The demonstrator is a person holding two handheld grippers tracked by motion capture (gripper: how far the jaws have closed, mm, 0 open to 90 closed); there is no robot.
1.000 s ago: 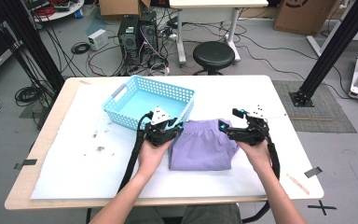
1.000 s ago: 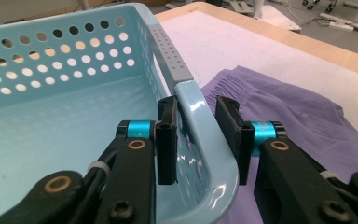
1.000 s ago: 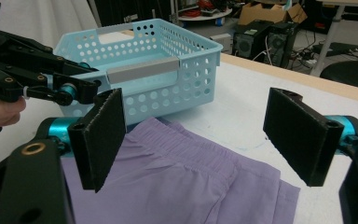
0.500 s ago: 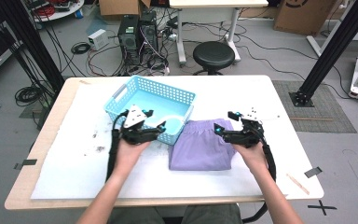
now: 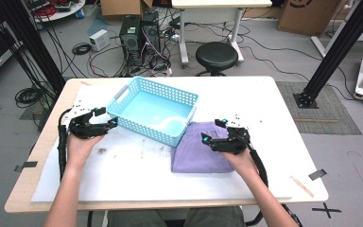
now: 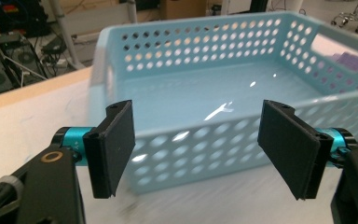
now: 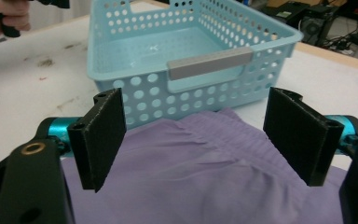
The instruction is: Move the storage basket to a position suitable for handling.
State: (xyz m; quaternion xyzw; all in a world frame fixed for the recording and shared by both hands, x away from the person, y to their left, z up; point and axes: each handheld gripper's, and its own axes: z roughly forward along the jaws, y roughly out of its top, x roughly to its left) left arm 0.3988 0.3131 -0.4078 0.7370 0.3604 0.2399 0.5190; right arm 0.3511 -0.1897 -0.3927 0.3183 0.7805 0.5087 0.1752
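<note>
A light blue perforated basket (image 5: 153,109) stands empty at the table's back middle. A folded purple cloth (image 5: 198,156) lies against its right front corner. My left gripper (image 5: 108,119) is at the basket's left end, level with its wall (image 6: 214,140). Its jaws have just been opening and stand wide with nothing between them (image 6: 198,140). My right gripper (image 5: 212,131) hovers open over the cloth's upper edge. In the right gripper view the cloth's gathered hem (image 7: 200,172) lies below the open jaws (image 7: 196,140), and the basket's grey handle (image 7: 209,63) is just beyond.
A white sheet (image 5: 137,179) with dirt specks covers the wooden table. A thin wooden stick (image 5: 302,186) lies near the front right corner. Behind the table are a black stool (image 5: 216,56), computer towers (image 5: 139,30) and loose cables. Black frame posts stand on both sides.
The left hand has left the cloth's left edge and swung left to the basket's left end, opening its jaws. The right gripper has shifted slightly left over the cloth.
</note>
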